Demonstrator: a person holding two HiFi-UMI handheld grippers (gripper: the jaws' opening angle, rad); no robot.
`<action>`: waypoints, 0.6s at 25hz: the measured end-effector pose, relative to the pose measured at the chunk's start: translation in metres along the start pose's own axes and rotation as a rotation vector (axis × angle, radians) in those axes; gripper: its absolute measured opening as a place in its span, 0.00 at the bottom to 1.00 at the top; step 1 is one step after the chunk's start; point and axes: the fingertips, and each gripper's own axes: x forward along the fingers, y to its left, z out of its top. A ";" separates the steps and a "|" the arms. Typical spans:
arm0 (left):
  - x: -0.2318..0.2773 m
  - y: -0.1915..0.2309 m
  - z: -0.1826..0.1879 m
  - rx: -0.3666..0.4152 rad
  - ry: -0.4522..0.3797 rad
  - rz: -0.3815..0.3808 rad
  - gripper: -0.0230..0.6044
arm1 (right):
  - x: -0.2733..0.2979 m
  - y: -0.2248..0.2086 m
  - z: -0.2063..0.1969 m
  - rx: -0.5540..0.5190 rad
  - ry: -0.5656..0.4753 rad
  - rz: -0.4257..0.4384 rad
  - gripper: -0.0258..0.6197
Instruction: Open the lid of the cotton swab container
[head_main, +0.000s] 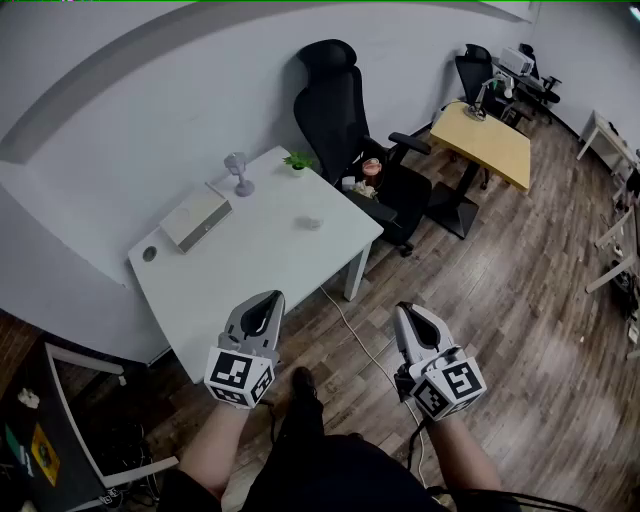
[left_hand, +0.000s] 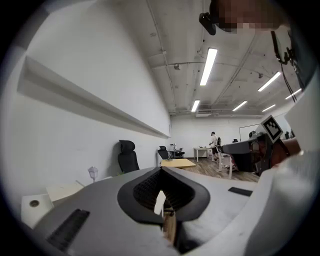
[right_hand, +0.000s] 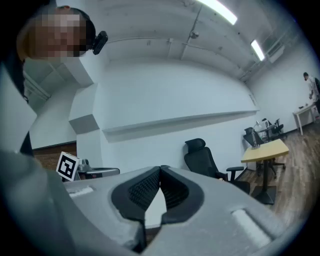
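Note:
A small, clear, round cotton swab container sits on the white table, right of centre. Whether its lid is on I cannot tell at this distance. Both grippers are held level over the floor, well short of the table's near edge. My left gripper is shut with nothing in it; its dark ribbed pads meet at the tip. My right gripper is also shut and empty, and its pads touch. The container shows in neither gripper view.
The table also holds a flat white box, a small grey stand and a little green plant. A black office chair stands at its right end, with a yellow desk beyond. A white cable lies on the wood floor.

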 end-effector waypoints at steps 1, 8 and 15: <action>-0.017 -0.012 0.006 0.010 -0.016 0.021 0.03 | -0.017 0.005 0.003 -0.006 -0.006 0.000 0.04; -0.100 -0.069 0.022 0.046 -0.048 0.086 0.04 | -0.099 0.034 0.027 0.024 -0.079 0.016 0.04; -0.135 -0.080 0.037 0.054 -0.078 0.106 0.04 | -0.129 0.045 0.029 -0.015 -0.078 -0.001 0.04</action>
